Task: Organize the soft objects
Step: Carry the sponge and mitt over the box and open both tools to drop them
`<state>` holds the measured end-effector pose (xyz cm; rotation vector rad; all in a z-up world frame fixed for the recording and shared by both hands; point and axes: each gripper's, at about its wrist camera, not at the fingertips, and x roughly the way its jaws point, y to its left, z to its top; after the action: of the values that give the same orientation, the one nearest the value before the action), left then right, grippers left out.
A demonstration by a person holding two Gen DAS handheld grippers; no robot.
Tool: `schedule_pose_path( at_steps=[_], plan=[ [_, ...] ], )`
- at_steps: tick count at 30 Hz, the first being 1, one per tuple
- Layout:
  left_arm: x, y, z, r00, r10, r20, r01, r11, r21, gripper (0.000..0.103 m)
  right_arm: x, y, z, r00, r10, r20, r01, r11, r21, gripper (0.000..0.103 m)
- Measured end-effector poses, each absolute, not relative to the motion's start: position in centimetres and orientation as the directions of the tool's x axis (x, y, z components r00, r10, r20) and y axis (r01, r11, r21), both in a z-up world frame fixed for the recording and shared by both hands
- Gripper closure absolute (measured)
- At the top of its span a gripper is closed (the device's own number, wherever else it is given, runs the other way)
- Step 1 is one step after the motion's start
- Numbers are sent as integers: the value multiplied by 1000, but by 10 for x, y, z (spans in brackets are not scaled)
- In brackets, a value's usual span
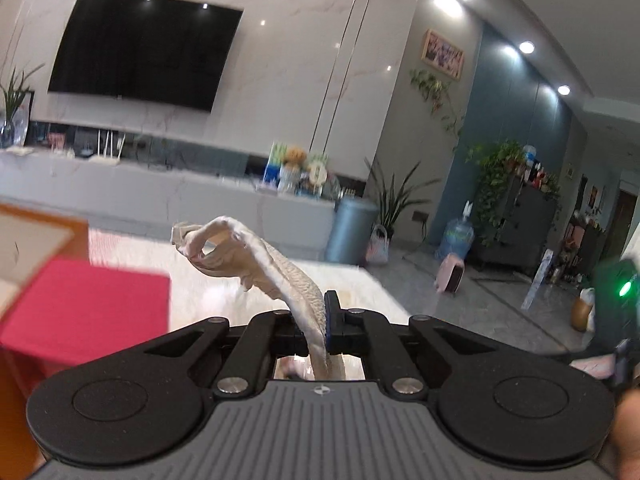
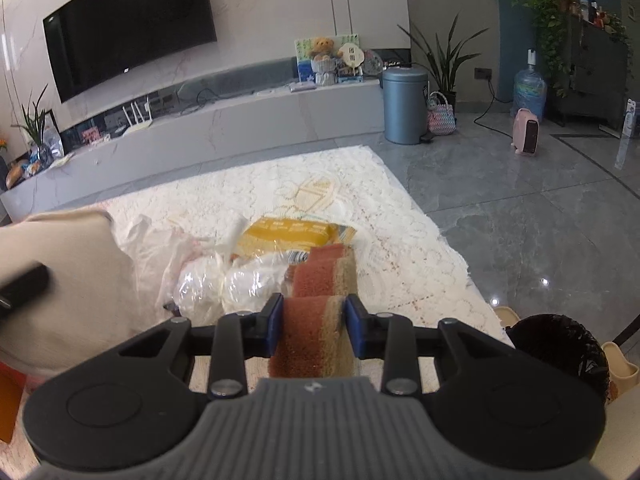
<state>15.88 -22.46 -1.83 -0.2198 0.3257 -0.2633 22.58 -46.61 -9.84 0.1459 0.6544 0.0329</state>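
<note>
My left gripper (image 1: 316, 320) is shut on a cream textured cloth (image 1: 256, 264), which rises from the jaws and droops forward above the table. My right gripper (image 2: 314, 320) is shut on a brown-and-tan scouring sponge (image 2: 320, 320); a second sponge piece (image 2: 324, 270) lies just ahead of it. On the white lace tablecloth (image 2: 400, 240) lie a yellow packet (image 2: 288, 234) and clear plastic-wrapped white bundles (image 2: 224, 284). A beige fabric piece (image 2: 68, 280) fills the left of the right wrist view.
A red block (image 1: 84, 316) and an orange-edged box (image 1: 36, 240) stand close at the left in the left wrist view. A dark round basket (image 2: 560, 348) sits beyond the table's right edge. A TV console, blue bin (image 2: 404, 106) and plants stand behind.
</note>
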Motion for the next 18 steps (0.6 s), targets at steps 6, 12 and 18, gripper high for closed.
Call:
schedule_pose_path(
  at_steps=[6,12,18],
  plan=[
    [138,-201,17,937,-274,-216,221,945,-240,97,223,-457,-90,805,119,-581,-33,987,157,70],
    [123,-170,48,961,-224,-160,180,951,-251,97,203,-433,-48,861,133,-490,-84,989,122,70],
    [104,-124,78,986,-124,-109,104,980,-172,97,162,-396,13,928,160,-336,-149,987,56,70]
  ],
)
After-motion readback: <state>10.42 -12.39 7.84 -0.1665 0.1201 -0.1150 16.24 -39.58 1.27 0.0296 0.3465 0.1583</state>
